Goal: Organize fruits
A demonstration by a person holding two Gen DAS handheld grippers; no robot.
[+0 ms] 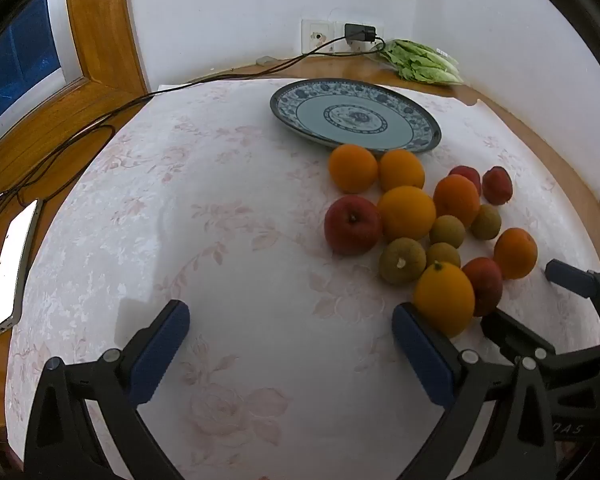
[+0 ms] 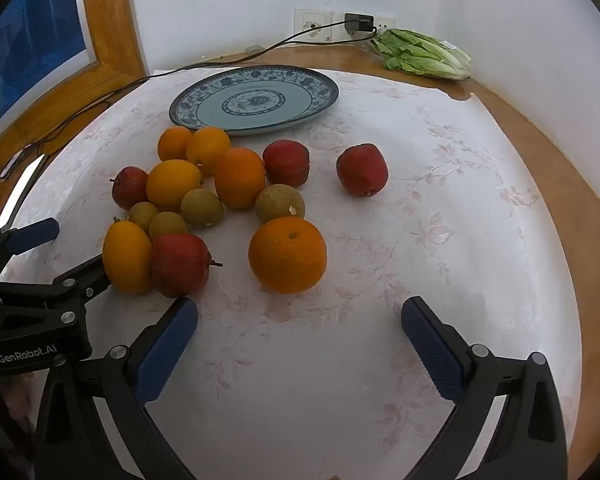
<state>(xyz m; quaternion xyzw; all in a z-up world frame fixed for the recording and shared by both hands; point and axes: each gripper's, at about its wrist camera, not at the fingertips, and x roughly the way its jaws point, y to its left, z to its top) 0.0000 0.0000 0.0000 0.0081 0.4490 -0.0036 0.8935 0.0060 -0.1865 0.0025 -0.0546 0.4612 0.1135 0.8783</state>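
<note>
Both grippers hover low over a round surface (image 2: 440, 152) w/ a pale floral cloth, jaws spread wide, nothing held. Left gripper (image 1: 291, 344): blue ribbed pads, black frame; its right pad sits just beside a smooth yellow-orange citrus (image 1: 444, 300) at the near edge of the fruit cluster, the fruit outside the gap, not between the jaws. Right gripper (image 2: 299, 336): the dimpled orange (image 2: 287, 255) lies just ahead of the open jaws, roughly centred on the gap but beyond the tips; a glossy red apple (image 2: 180, 264) w/ stem lies near the left pad, touching the yellow-orange citrus. Rest of the pile, approx. a dozen pcs, sits farther back: round oranges, dull green-brown limes (image 2: 201, 208), red apples, most touching one another; one red apple (image 2: 362, 175) lies apart to the right. Beyond the pile, a shallow blue-and-white patterned plate (image 2: 256, 74), glazed, sits w/ nothing on it, two oranges near its front rim. Bagged leafy lettuce (image 2: 420, 54) lies by the wall; a black cable (image 2: 220, 61) trails from a wall charger (image 2: 360, 22); a phone (image 1: 10, 268) rests at the left edge.
</note>
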